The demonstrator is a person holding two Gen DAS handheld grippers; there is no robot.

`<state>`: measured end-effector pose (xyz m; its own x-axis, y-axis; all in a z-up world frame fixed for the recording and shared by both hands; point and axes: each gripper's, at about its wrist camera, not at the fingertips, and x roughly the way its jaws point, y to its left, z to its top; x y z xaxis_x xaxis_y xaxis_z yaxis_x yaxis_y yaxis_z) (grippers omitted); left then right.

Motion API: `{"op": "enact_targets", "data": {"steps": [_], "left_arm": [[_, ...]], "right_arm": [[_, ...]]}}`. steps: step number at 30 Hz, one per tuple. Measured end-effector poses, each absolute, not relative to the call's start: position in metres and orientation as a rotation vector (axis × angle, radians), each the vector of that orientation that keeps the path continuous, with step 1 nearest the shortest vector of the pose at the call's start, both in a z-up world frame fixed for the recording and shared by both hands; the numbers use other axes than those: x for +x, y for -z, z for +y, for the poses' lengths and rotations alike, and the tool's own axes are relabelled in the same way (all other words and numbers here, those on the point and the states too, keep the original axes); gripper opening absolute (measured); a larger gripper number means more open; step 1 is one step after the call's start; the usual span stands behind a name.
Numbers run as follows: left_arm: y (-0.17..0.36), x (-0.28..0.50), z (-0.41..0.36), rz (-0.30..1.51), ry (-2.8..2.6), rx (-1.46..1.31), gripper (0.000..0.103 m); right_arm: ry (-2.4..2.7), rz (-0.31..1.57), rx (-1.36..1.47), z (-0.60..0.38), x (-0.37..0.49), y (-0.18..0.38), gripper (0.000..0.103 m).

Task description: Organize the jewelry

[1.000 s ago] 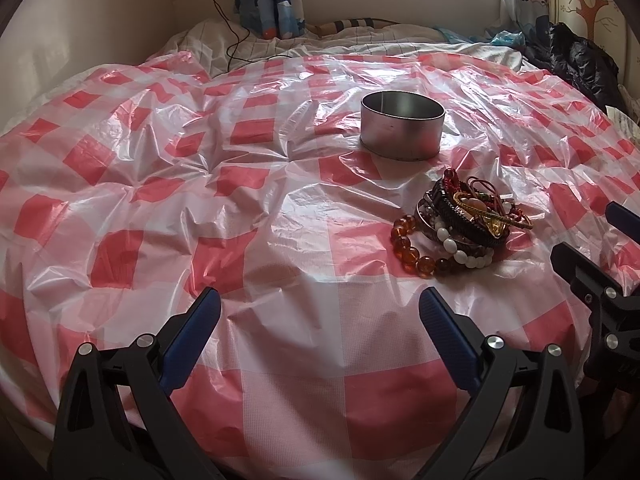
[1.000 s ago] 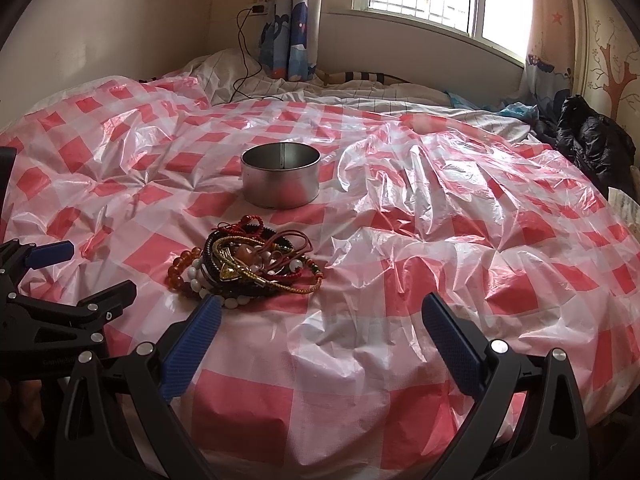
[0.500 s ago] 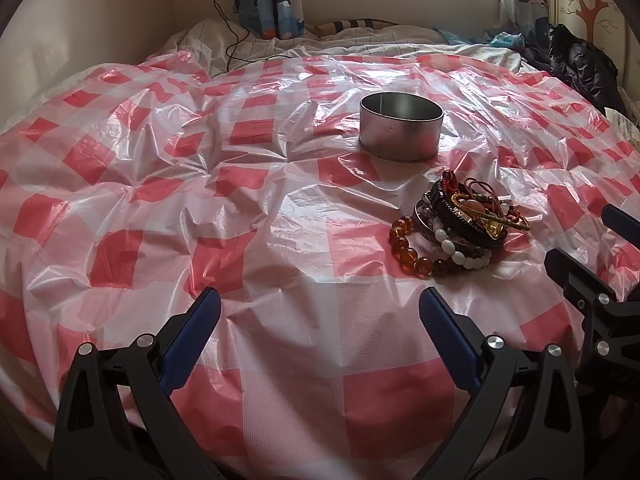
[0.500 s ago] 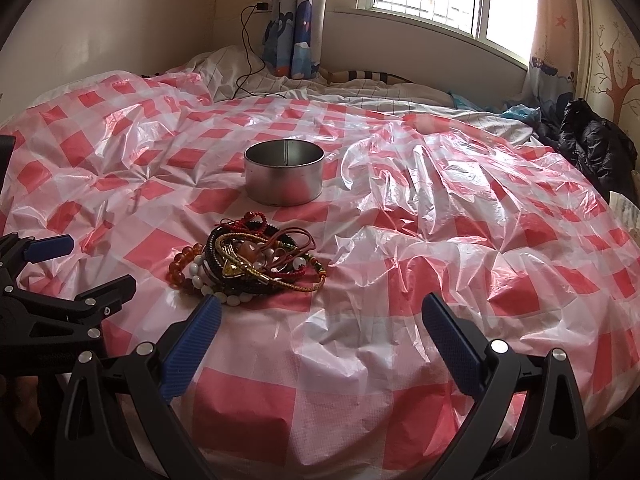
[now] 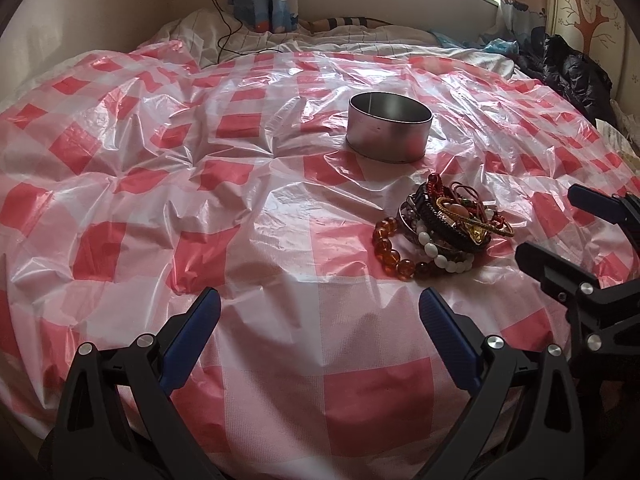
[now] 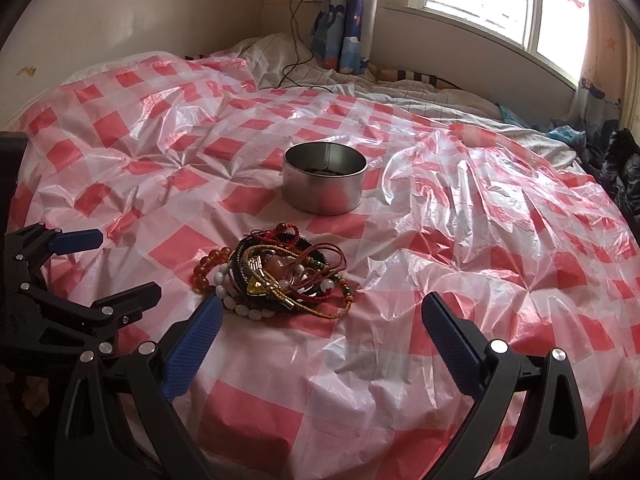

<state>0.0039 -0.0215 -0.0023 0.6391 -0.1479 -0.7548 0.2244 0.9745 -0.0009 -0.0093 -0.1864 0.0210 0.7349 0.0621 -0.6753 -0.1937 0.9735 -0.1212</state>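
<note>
A tangled pile of bracelets (image 5: 444, 224) (image 6: 276, 276) with amber, white, black, gold and red strands lies on the red-and-white checked plastic sheet (image 5: 256, 216). Behind it stands an open round metal tin (image 5: 390, 128) (image 6: 324, 178). My left gripper (image 5: 320, 320) is open, low over the sheet, with the pile ahead and to its right. My right gripper (image 6: 322, 308) is open too, and its left fingertip (image 6: 208, 312) sits close to the pile's near edge. Each gripper shows in the other's view: the right gripper (image 5: 548, 220) and the left gripper (image 6: 126, 262). Nothing is held.
The sheet covers a bed with crumpled folds. White bedding (image 6: 304, 64) and a charger cable (image 6: 294, 40) lie at the far end under a curtain (image 6: 344, 32) and window. A black jacket (image 5: 576, 72) is heaped at the right edge.
My right gripper has come forward toward the bracelet pile, and its view has turned slightly left. The left gripper has barely moved. Both stay open.
</note>
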Motion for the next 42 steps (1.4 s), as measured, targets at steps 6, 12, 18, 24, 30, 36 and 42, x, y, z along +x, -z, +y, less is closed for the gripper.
{"op": "enact_targets", "data": {"steps": [6,12,18,24,30,36,42], "left_arm": [[0.003,0.010,-0.020,0.875,0.226,0.062,0.095],[0.000,0.017,-0.018,0.871,0.237,0.035,0.095],[-0.002,0.022,-0.020,0.863,0.244,0.023,0.095],[-0.011,0.021,-0.034,0.819,0.290,0.079,0.095],[-0.021,0.033,-0.079,0.817,0.537,0.140,0.095],[-0.014,0.054,-0.140,0.846,0.743,0.275,0.095],[0.003,0.075,-0.163,0.917,0.818,0.289,0.064]], "right_arm": [[-0.212,0.807,-0.248,-0.182,0.015,-0.008,0.066],[-0.290,0.873,-0.169,-0.192,0.026,0.001,0.014],[-0.342,0.823,0.064,-0.219,0.029,-0.012,0.007],[-0.426,0.749,0.435,-0.266,0.034,-0.024,0.007],[-0.434,0.715,0.647,-0.296,0.035,-0.025,0.007],[-0.398,0.724,0.706,-0.312,0.035,-0.022,0.007],[-0.370,0.717,0.729,-0.321,0.035,-0.019,0.007]]}}
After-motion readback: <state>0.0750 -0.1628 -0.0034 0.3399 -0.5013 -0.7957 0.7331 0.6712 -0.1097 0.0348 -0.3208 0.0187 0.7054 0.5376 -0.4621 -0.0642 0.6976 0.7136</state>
